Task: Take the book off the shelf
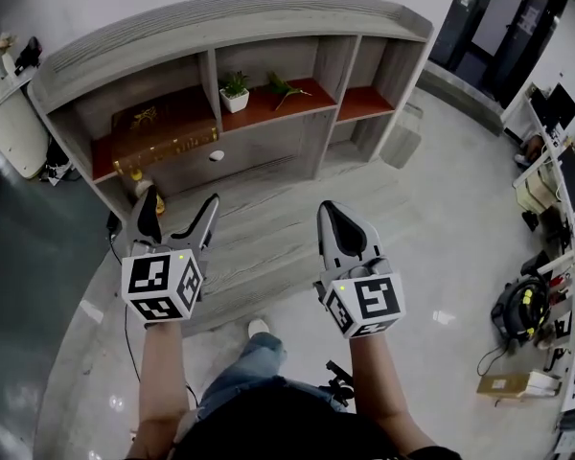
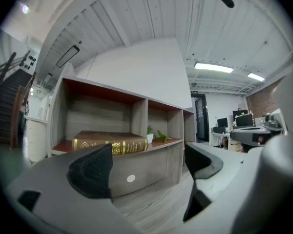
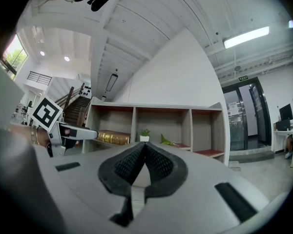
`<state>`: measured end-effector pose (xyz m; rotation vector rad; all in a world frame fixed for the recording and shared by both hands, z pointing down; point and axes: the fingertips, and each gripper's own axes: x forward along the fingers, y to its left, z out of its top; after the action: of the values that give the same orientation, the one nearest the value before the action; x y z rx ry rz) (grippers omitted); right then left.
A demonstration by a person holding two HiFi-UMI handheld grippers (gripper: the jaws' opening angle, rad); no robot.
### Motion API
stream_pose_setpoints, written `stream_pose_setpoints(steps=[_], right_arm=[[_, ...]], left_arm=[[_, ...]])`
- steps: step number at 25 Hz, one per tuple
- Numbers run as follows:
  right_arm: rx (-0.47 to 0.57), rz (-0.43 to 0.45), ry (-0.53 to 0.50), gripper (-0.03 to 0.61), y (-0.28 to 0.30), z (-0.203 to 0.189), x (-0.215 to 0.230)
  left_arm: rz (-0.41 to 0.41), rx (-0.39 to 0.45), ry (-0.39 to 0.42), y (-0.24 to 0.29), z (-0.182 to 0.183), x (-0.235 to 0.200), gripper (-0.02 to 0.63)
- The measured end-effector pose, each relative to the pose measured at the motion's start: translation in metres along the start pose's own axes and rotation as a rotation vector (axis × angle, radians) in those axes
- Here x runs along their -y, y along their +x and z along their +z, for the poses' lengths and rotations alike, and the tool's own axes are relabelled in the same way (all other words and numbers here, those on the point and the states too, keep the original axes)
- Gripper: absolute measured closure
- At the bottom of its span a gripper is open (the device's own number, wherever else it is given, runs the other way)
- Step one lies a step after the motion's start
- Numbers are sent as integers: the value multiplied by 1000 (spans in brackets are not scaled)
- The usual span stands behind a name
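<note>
A thick brown book (image 1: 163, 132) with gold lettering lies flat in the leftmost compartment of the low wooden shelf (image 1: 268, 27). My left gripper (image 1: 177, 214) hangs open in front of that compartment, a short way off the book and touching nothing. In the left gripper view the book (image 2: 112, 143) shows above and beyond the left gripper (image 2: 146, 165). My right gripper (image 1: 333, 220) is shut and empty, level with the shelf's middle. The right gripper view has the right gripper (image 3: 144, 152) pressed shut, with the book (image 3: 113, 138) and the left gripper (image 3: 71, 133) off to its left.
A small potted plant (image 1: 235, 92) and a green sprig (image 1: 286, 88) stand in the middle compartment. A white round knob (image 1: 217, 155) sits on the shelf's lower front. Desks with equipment (image 1: 546, 209) and a cardboard box (image 1: 506, 385) line the right side. A staircase (image 2: 10, 106) rises at left.
</note>
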<state>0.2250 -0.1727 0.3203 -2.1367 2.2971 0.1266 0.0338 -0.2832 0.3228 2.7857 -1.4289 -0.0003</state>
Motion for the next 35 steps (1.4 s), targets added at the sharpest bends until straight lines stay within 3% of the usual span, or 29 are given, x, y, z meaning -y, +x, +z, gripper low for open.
stream_pose_setpoints(steps=[7, 14, 18, 23, 32, 35], right_arm=[[-17, 69, -4, 569, 72, -1, 19], [-46, 154, -10, 569, 134, -14, 13], [-58, 196, -24, 569, 162, -19, 10], [-65, 239, -26, 569, 190, -26, 5], [-87, 312, -20, 569, 213, -36, -11], [-92, 325, -8, 569, 216, -37, -9]], left_arm=[[82, -22, -198, 44, -22, -34, 143], [90, 47, -679, 76, -37, -70, 143], [92, 111, -854, 93, -40, -89, 143], [123, 213, -972, 103, -33, -112, 143], [243, 233, -1127, 129, -33, -127, 146], [317, 232, -1199, 131, -38, -132, 147]])
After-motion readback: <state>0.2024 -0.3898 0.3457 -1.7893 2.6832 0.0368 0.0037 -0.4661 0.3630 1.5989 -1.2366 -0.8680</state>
